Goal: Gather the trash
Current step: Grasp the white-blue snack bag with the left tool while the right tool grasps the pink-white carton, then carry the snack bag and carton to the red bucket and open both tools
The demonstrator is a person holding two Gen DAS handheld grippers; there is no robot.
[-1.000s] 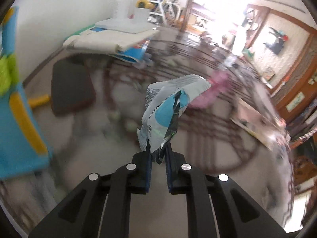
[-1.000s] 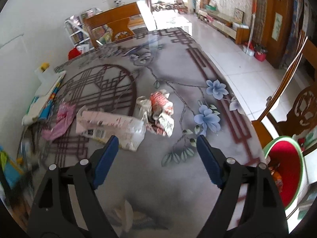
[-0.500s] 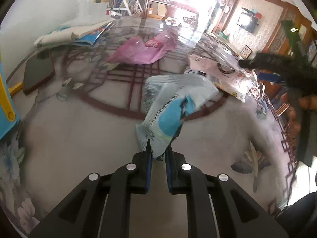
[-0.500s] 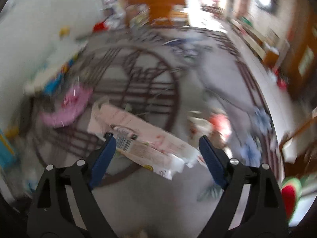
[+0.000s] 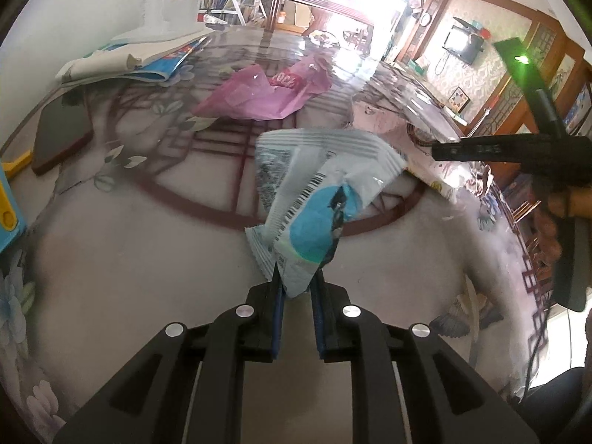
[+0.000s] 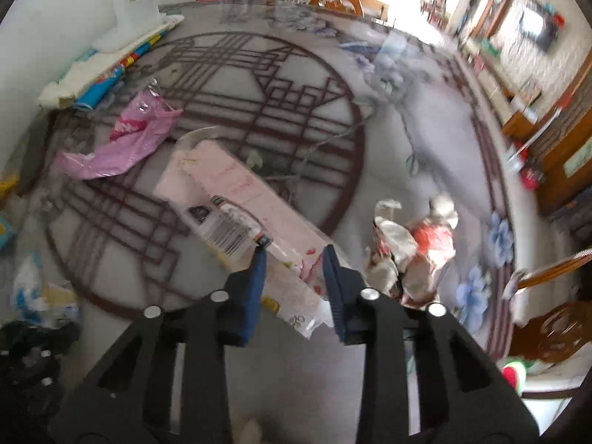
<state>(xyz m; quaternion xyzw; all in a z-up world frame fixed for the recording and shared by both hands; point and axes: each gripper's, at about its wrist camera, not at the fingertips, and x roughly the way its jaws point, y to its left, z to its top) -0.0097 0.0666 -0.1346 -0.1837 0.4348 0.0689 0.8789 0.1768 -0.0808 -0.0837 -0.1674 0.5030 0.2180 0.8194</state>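
Observation:
My left gripper is shut on a blue and white wrapper and holds it above the table. The wrapper also shows at the left of the right wrist view. My right gripper has its jaws narrowed around the near end of a long pale pink package that lies on the table; a gap shows each side of it. That gripper also shows in the left wrist view. A pink plastic bag lies left of the package. A crumpled red and white wrapper lies to the right.
The round patterned table stands against a white wall. A stack of papers and books with a clear bottle sits at the far left. A dark pad lies near the wall. A red bin stands on the floor, right.
My right gripper moved in over the pale pink package and its jaws narrowed from wide open to close around it. My left gripper swung right with the blue wrapper and holds it steady.

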